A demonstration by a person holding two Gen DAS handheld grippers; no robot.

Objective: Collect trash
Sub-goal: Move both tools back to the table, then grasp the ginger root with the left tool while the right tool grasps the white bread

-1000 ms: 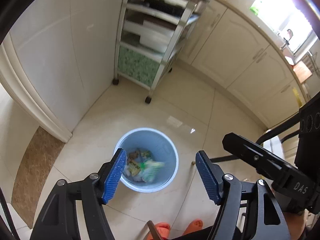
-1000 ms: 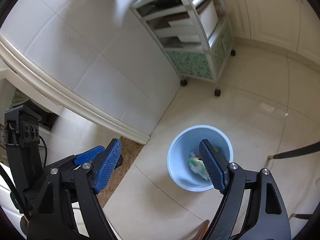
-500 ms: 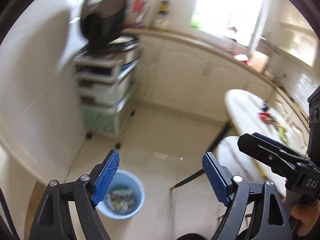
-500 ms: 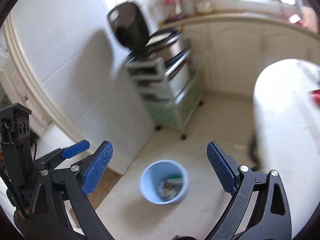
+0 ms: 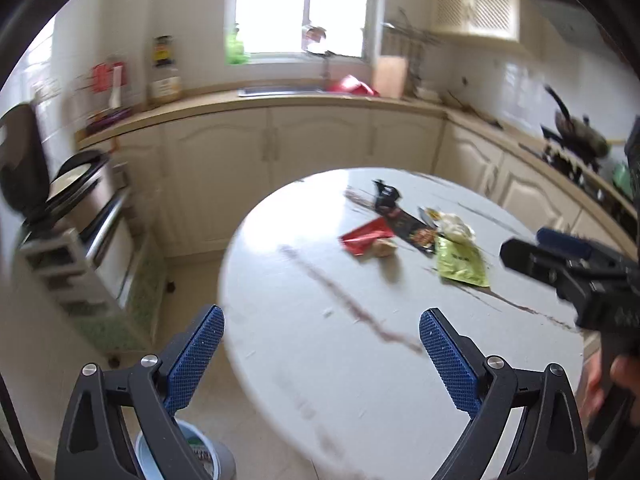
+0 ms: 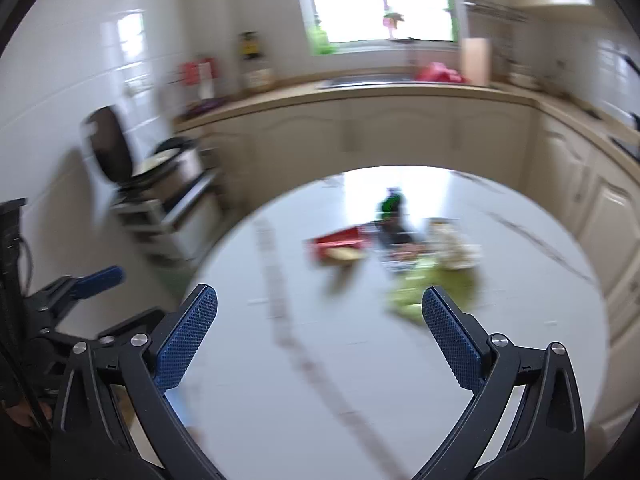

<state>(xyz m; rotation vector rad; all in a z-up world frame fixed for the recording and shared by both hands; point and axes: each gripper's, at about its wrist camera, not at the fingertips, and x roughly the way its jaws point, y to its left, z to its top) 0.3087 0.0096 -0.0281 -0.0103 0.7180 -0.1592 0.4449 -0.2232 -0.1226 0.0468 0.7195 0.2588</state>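
Facing the round worktop (image 5: 360,360) with both tools empty, we have the left gripper (image 5: 320,356) and the right gripper (image 6: 320,336) angled down toward its surface, jaws on each spreading wide with nothing between the blue pads. That spread makes sense as preparation — flat, crinkly wrappers are easier to catch with a broad opening than a narrow one.

The trash sits in a loose cluster on the far half of the worktop, well apart from either pair of jaws: a red wrapper (image 5: 366,236) with a small pale lump (image 5: 384,248) touching its near edge, a long black wrapper (image 5: 412,228) just beside it, a crumpled white piece (image 5: 456,226), and a green packet (image 5: 460,262) lying nearest to us on the right. A small dark item (image 5: 384,194) lies furthest back; what it is we cannot tell.

Down at the lower left, the pale blue bin (image 5: 192,456) shows behind the left tool's frame, standing on the floor beside the worktop — close enough, we judge, that each piece needs only a short carry.

From the right wrist view the green packet lies almost in line with the right-hand pad, so we would expect that tool to take it first, though motion blur there leaves the packet's edges uncertain.
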